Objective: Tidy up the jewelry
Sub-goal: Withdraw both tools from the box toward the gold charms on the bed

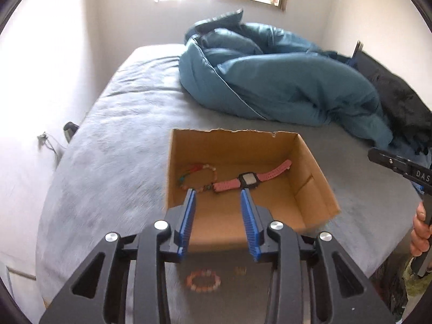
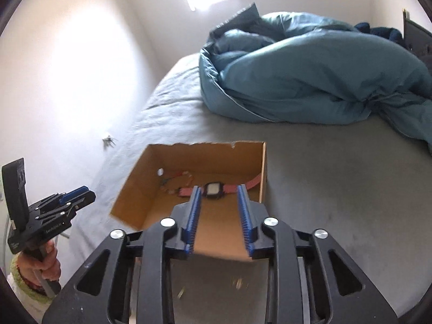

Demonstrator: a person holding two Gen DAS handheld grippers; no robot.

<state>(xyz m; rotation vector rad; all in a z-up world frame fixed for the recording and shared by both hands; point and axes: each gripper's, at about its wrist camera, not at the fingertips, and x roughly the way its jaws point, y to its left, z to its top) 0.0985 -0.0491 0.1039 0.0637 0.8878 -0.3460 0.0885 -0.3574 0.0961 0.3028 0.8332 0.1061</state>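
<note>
Fingers (image 1: 190,202) of both grippers spread, empty; pink watch (image 1: 249,179) strap partly hidden behind them in box (image 1: 310,167).

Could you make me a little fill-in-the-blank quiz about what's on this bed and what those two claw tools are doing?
1. The pink watch lies inside the ____ box.
2. A beaded bracelet lies on the bed, ____ the box.
3. The left gripper and the right gripper both have their jaws ____.
4. The crumpled duvet is ____ in colour.

Missing words: cardboard; outside; open; blue
</note>
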